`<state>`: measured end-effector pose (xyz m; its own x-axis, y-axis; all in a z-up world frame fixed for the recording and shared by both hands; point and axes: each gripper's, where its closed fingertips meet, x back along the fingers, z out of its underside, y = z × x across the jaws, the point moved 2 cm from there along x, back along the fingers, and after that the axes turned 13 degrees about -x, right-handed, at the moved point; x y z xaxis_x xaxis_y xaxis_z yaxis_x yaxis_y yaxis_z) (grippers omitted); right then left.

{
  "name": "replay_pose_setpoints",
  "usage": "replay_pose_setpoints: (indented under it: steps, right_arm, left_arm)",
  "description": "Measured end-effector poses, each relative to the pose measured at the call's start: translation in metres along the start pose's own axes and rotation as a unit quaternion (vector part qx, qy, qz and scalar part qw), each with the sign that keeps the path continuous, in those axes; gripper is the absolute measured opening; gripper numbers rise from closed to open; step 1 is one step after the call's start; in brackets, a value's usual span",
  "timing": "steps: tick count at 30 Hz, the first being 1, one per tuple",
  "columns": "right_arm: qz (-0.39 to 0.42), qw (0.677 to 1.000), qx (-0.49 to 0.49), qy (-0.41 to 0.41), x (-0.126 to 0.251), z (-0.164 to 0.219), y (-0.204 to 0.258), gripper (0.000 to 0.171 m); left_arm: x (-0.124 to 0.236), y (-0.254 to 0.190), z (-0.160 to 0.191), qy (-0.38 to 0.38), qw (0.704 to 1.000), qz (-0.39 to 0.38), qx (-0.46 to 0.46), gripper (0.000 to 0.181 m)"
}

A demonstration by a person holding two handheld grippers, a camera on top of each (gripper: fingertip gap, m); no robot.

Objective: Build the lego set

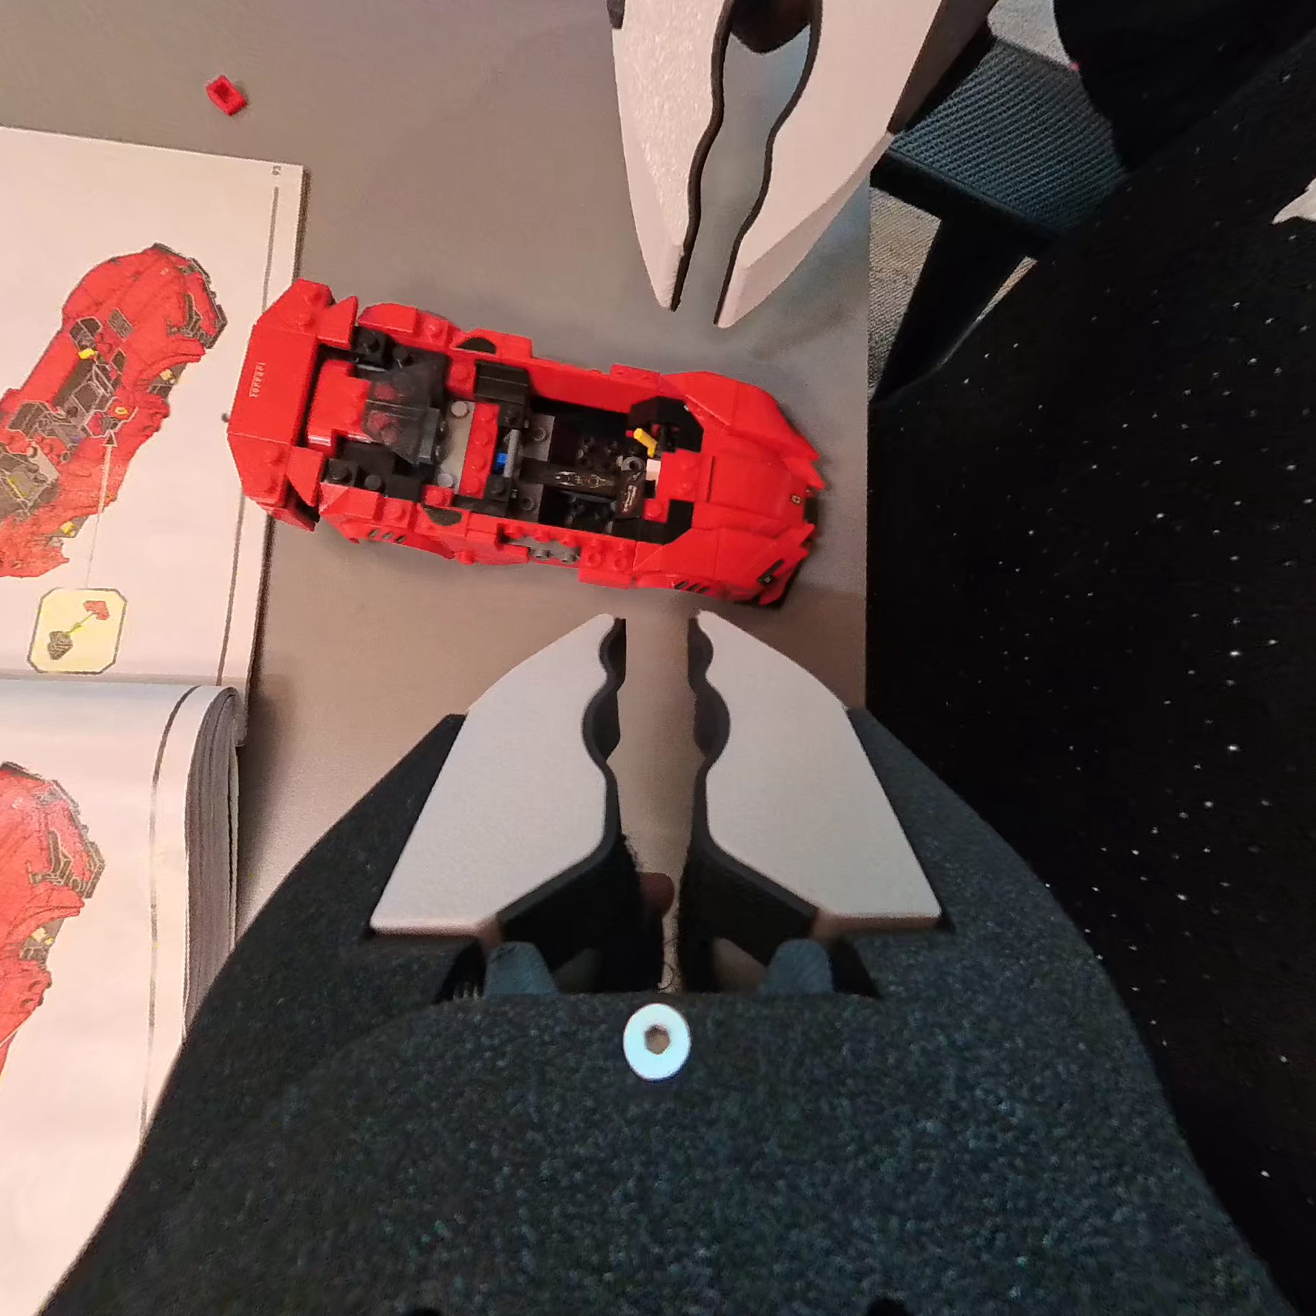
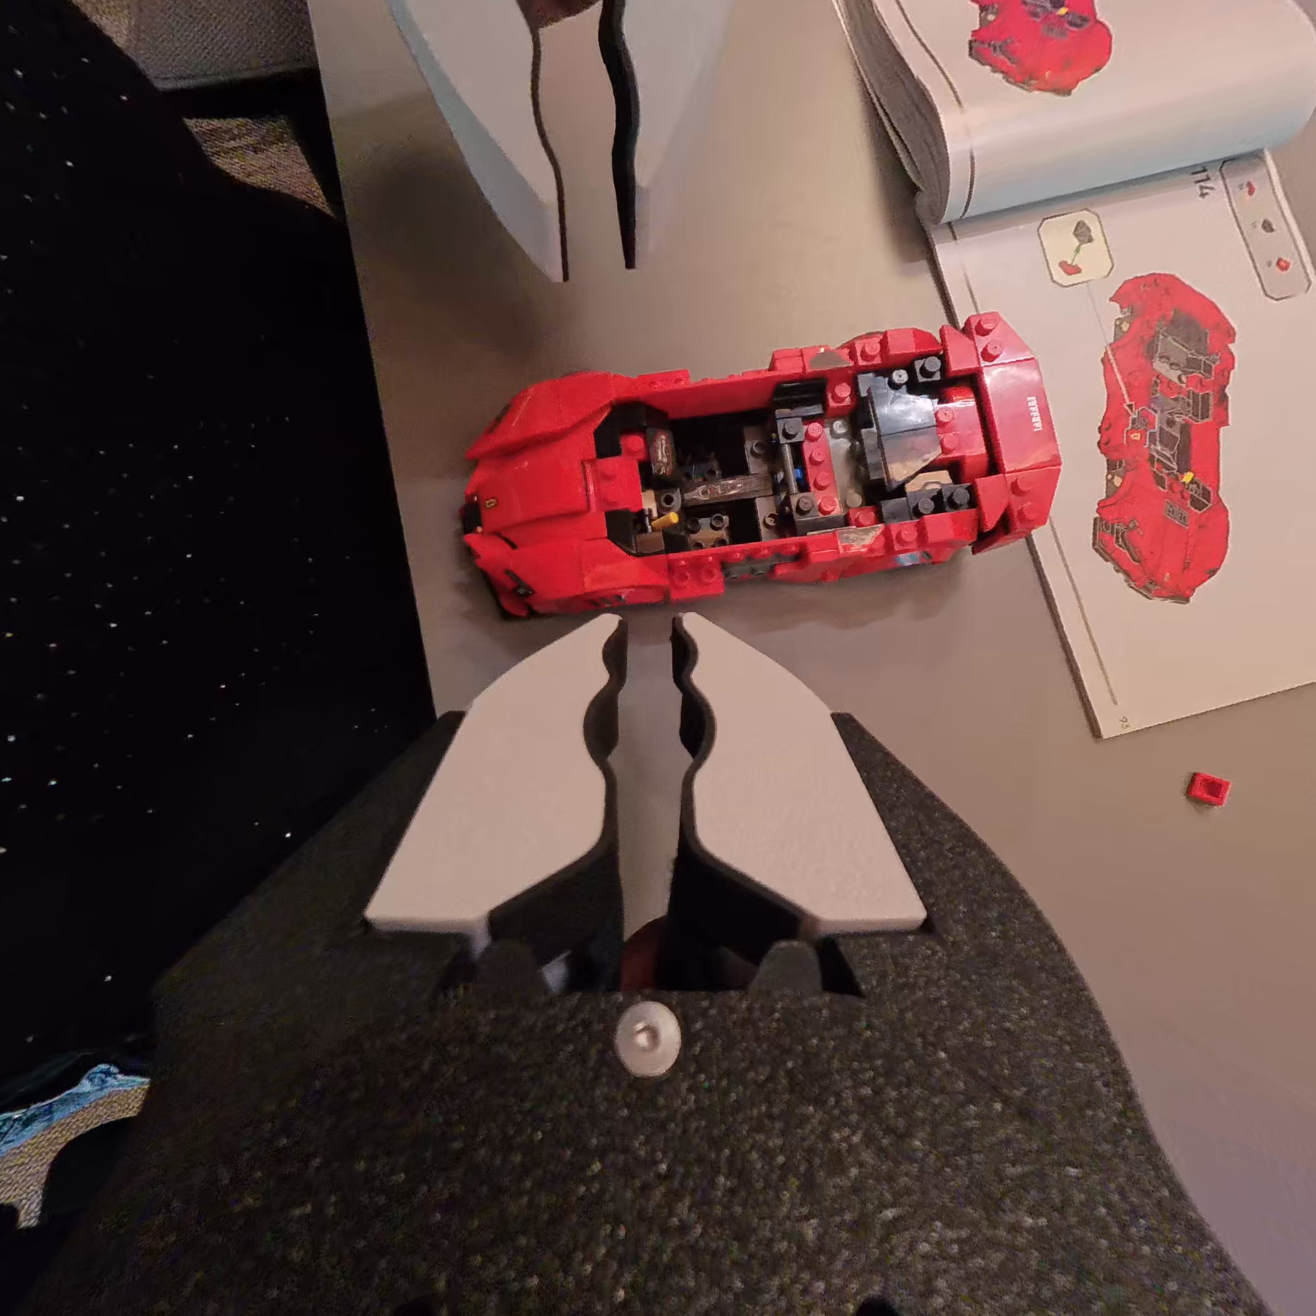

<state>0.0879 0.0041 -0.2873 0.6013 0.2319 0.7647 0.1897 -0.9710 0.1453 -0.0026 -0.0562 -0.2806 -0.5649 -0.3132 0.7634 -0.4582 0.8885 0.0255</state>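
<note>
A partly built red lego car [image 1: 527, 456] with an open black interior lies on the grey table; it also shows in the right wrist view [image 2: 762, 470]. My left gripper [image 1: 656, 623] hovers just short of one long side of the car, slightly open and empty. My right gripper [image 2: 648, 623] hovers at the opposite long side, slightly open and empty. Each gripper shows in the other's view, the right gripper [image 1: 694, 313] and the left gripper [image 2: 598, 274]. A small loose red brick [image 1: 226, 93] lies apart on the table, also in the right wrist view [image 2: 1208, 787].
An open instruction booklet [image 1: 142, 427] with pictures of the red car lies beside the car's rear, also in the right wrist view [image 2: 1175, 463]. The table edge [image 1: 867, 498] runs close to the car's nose, with dark speckled carpet [image 1: 1104, 641] beyond. The gap from one gripper's tips to the other's is roughly 9 cm. Measured from the fingertips, the small loose red brick [image 1: 226, 93] is 15 cm or so from the right gripper and 20 cm from the left. Seen from the right wrist view [image 2: 1188, 787] as well.
</note>
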Motion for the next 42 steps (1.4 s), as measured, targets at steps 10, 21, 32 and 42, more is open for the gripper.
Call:
replay_pose_setpoints:
  steps: [10,21,32,42]
  right_arm:
    - [0.001,1.000,0.007,-0.024,-0.002,0.004,0.002,0.015]
    - [-0.005,0.999,0.038,-0.020,-0.005,0.012,-0.007,0.025]
    - [0.009,0.997,0.068,0.023,-0.005,0.014,-0.010,0.026]
    - [0.003,0.997,0.070,0.022,-0.006,0.017,-0.011,0.026]
  left_arm:
    - [-0.002,-0.006,-0.001,0.016,1.000,-0.013,-0.014,0.014]
    - [-0.005,-0.004,0.005,0.056,0.997,-0.042,-0.011,0.022]
    - [-0.009,0.001,0.008,0.094,0.994,-0.044,-0.025,0.021]
    - [-0.014,0.003,0.014,0.100,0.994,-0.049,-0.015,0.021]
